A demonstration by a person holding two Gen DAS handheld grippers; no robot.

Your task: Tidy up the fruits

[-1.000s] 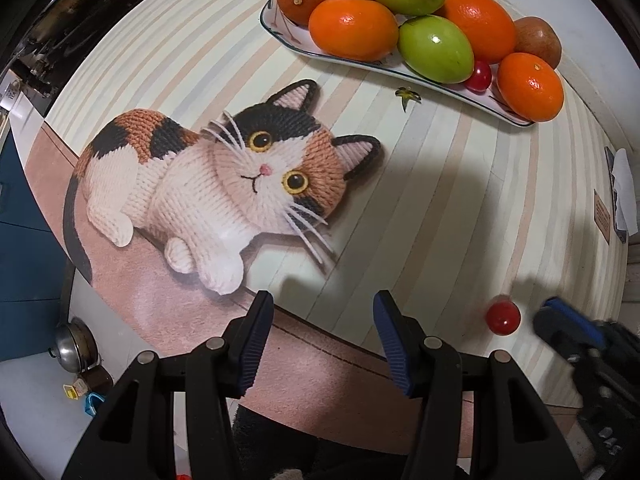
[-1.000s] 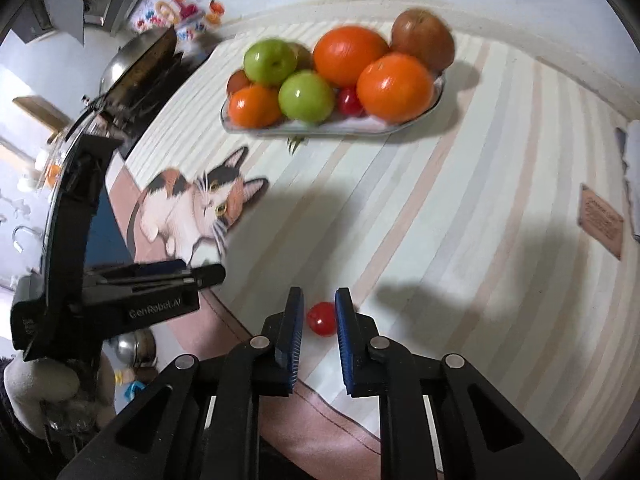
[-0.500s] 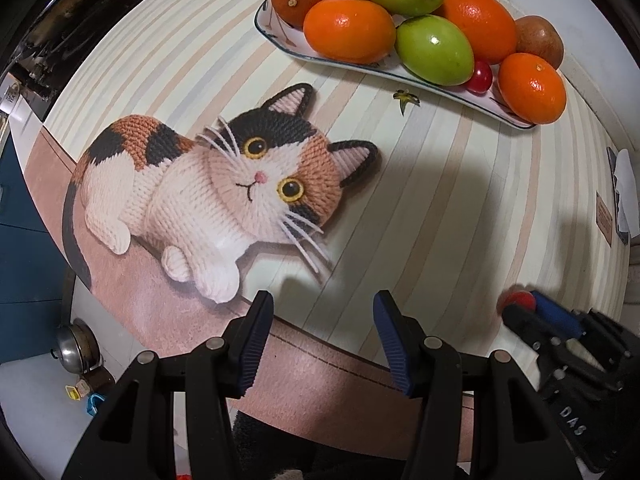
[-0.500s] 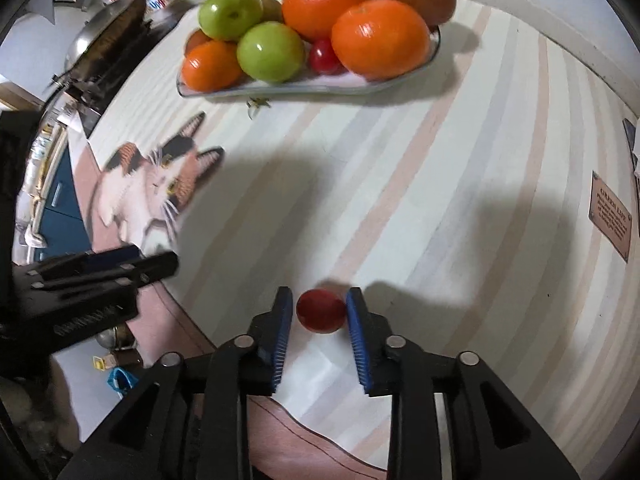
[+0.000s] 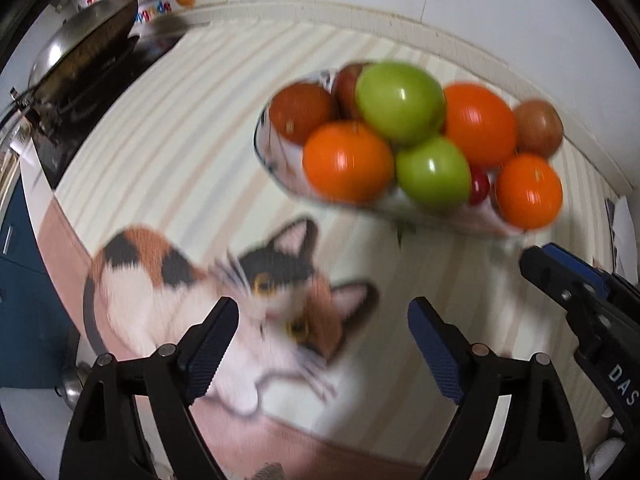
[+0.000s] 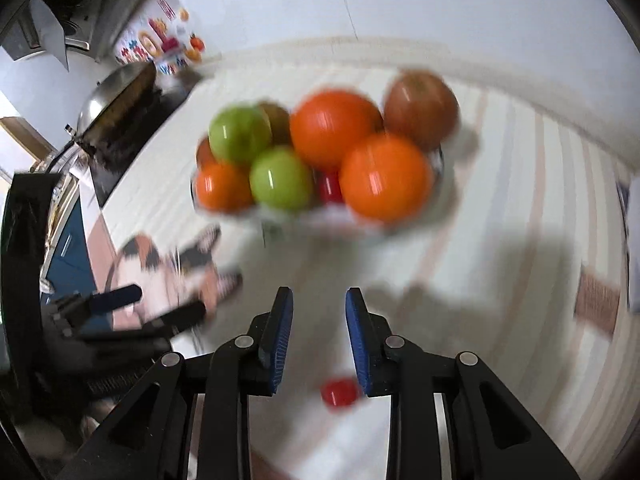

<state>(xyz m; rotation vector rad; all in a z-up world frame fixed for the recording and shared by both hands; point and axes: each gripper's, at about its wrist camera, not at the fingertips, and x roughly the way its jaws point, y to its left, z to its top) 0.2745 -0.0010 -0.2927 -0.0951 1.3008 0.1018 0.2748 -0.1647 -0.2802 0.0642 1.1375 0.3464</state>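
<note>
A white plate (image 5: 280, 176) at the back of the striped table holds oranges (image 5: 348, 162), green fruits (image 5: 400, 100), brown fruits and a small red one (image 5: 479, 188); it also shows in the right wrist view (image 6: 288, 220). A loose small red fruit (image 6: 339, 391) lies on the table low between my right fingers, close to the right pad, not gripped. My right gripper (image 6: 320, 330) is open. My left gripper (image 5: 322, 344) is open and empty above the cat picture. The right gripper's tip shows at the right of the left wrist view (image 5: 560, 276). Both views are blurred.
A cat picture (image 5: 224, 280) is printed on the table's near left. A steel wok (image 5: 88, 48) sits on a stove beyond the table's left edge. A brown label (image 6: 596, 304) is on the right. A white wall backs the table.
Both grippers have tilted up and moved toward the plate. The red fruit, between the right pads before, now lies lower and loose. The right jaws stand wider apart.
</note>
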